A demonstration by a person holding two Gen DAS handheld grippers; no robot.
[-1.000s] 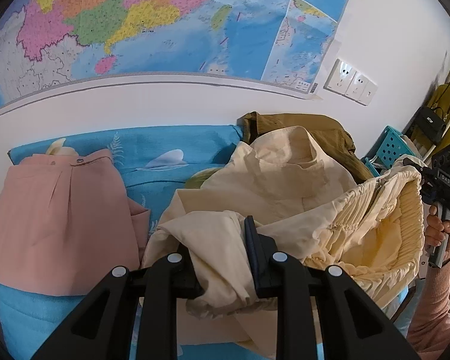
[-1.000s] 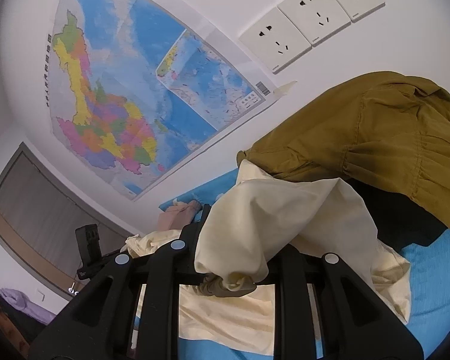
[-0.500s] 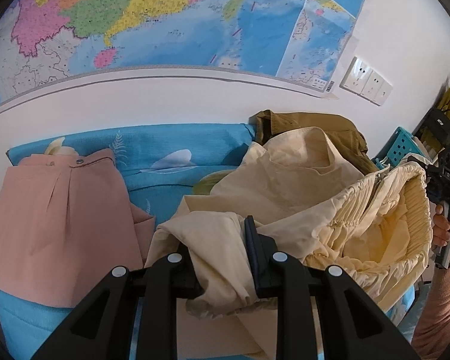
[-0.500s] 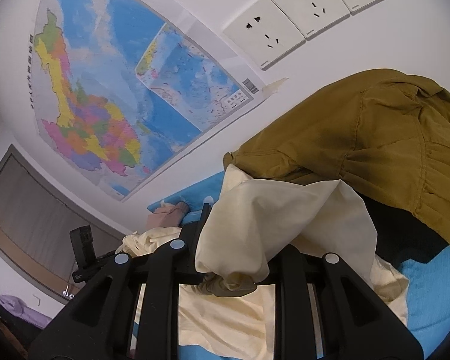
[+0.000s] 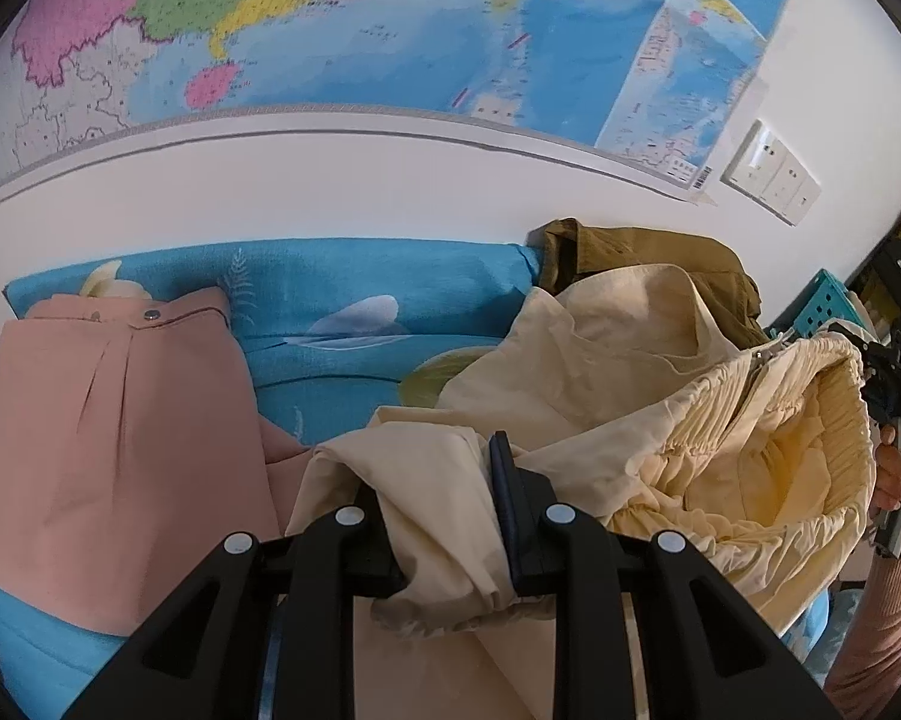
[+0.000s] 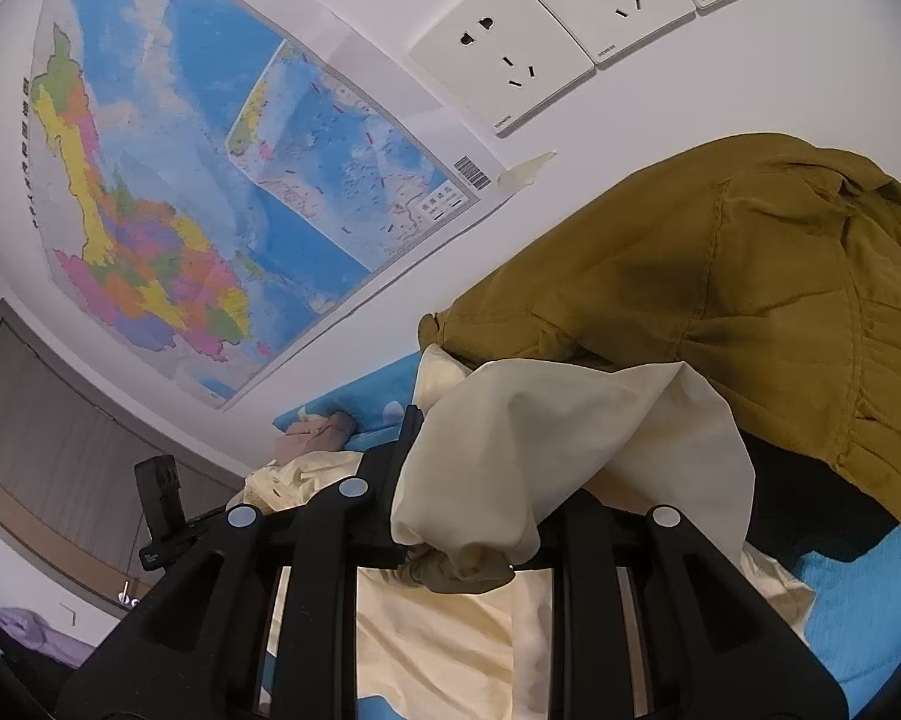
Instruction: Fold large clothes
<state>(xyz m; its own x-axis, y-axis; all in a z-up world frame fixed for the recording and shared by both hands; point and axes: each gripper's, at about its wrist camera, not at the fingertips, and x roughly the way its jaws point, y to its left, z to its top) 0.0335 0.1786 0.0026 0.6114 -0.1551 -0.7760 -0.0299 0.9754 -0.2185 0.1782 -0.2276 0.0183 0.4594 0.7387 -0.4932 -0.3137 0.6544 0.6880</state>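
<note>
The cream garment (image 5: 600,372) is thin, crumpled cotton with a gathered elastic waistband of paler yellow, bunched over a blue printed bedsheet (image 5: 354,294) between folded pink trousers (image 5: 114,432) and an olive-brown jacket (image 6: 750,276). The left gripper (image 5: 444,510) pinches a wad of its fabric. The right gripper (image 6: 468,516) likewise clamps a fold of it, lifted off the sheet.

Folded skirt (image 5: 120,450) lies left of the trousers (image 5: 600,384) on the bedsheet (image 5: 354,294), jacket (image 5: 648,252) behind them
</note>
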